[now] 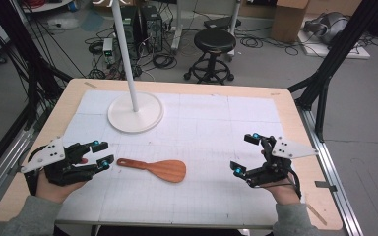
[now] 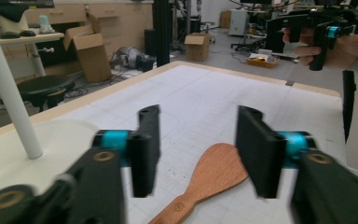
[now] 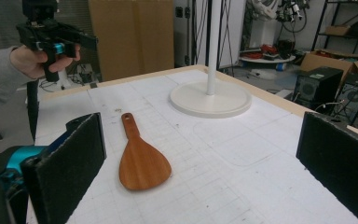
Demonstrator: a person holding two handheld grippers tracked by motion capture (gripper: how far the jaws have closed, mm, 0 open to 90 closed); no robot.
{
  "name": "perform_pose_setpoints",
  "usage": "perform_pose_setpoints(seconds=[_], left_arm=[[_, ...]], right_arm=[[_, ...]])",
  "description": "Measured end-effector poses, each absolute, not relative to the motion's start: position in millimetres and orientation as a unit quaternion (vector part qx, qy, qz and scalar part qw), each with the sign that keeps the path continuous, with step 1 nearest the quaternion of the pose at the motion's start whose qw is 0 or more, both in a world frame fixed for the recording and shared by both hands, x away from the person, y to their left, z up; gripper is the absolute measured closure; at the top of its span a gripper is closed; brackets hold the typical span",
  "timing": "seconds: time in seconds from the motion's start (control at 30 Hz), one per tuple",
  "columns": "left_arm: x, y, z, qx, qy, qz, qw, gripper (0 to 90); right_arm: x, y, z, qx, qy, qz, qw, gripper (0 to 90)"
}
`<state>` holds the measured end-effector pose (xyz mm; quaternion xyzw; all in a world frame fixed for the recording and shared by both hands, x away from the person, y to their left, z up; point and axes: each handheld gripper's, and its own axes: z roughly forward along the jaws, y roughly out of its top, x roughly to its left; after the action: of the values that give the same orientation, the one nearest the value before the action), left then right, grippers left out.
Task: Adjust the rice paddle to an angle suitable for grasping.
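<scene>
**Counter set, spatula not yet gripped**

White gridded counter (image 1: 202,128) carries the wooden spatula (image 1: 155,168), lying flat near its middle. My left tongs (image 1: 103,153) sit just beside its handle, released and holding nothing. My right tongs (image 1: 244,154) gape wide, well apart. I judge the thin handle could skid if I pinch off-centre.

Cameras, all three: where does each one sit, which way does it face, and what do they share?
High view: above the person's side, looking forward and down on the table; forearms, left gripper, right gripper show.
Left gripper view: on that gripper, facing the right hand; own jaws apart.
Right gripper view: facing the left hand; own jaws wide.
Shared: wooden spatula, white lamp base.
</scene>
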<state>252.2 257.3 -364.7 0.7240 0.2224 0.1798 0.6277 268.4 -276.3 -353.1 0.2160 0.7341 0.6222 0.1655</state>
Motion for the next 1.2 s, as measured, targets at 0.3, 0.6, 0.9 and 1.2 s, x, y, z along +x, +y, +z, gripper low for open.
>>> perform_pose_setpoints(seconds=[0.3,0.6,0.9,1.2], left_arm=[[252.7,252.3,-373.0,0.744,0.226,0.183,0.602,88.4],[256.7,245.8,-381.5,0.767,0.23,0.161,0.578,89.6],[267.3,236.7,-400.6,0.788,0.25,0.147,0.543,89.6],[275.8,224.3,-414.7,0.808,0.258,0.13,0.514,89.6]], right_arm=[[268.9,-276.0,-354.1,0.217,0.736,0.62,0.164,0.0],[269.0,-276.2,-354.7,0.217,0.737,0.62,0.161,0.0],[269.8,-275.0,-356.6,0.217,0.742,0.615,0.158,0.0],[269.8,-274.6,-358.4,0.217,0.744,0.612,0.159,0.0]])
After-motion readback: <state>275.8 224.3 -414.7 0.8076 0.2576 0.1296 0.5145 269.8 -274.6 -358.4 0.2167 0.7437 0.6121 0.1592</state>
